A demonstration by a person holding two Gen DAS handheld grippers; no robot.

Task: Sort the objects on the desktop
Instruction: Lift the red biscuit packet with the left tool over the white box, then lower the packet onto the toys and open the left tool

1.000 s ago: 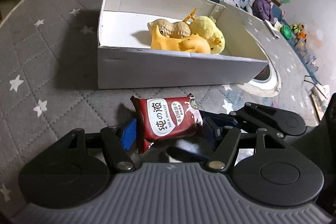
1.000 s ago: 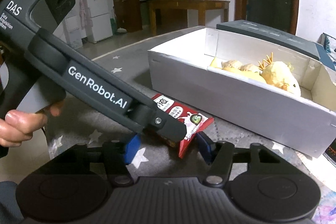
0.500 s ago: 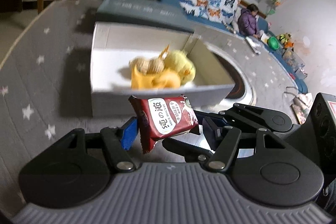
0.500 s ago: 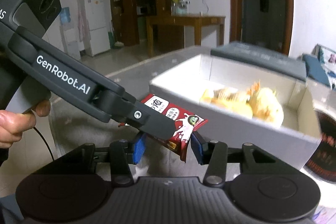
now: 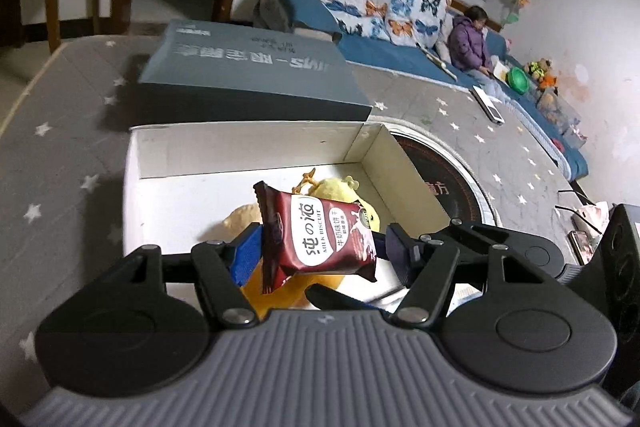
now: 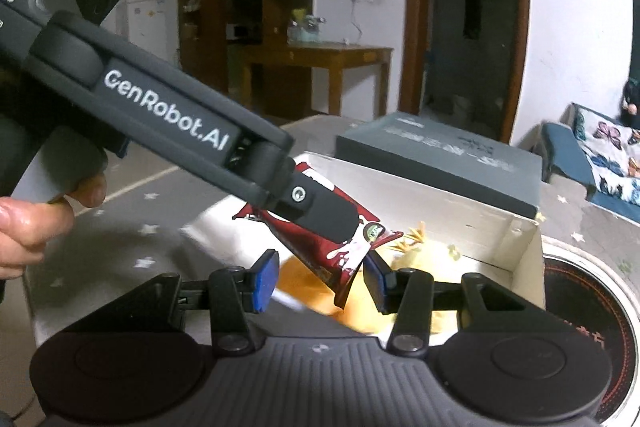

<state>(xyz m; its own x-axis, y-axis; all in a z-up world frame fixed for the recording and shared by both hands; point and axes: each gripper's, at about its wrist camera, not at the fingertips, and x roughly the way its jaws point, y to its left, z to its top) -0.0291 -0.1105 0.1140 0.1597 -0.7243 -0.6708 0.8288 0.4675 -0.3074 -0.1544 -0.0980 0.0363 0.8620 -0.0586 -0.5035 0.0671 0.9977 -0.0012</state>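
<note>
One biscuit packet [image 5: 320, 241], centre frame, hangs over the white box [image 5: 248, 143] with my left gripper [image 5: 318, 255] clamped across it. It's light, crinkly and slippery, so I'm keeping hold mid-body. My right gripper [image 6: 322, 277] sits narrowed and empty just below.

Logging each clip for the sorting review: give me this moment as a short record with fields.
held item: red biscuit packet, in the air above the box
left hand-held gripper: shut on the packet
right hand-held gripper: closed narrow; the packet's lower corner shows between its pads, grip unclear
white box: open, on the star-patterned cloth
in the box: yellow plush toys
behind the box: flat grey carton
</note>
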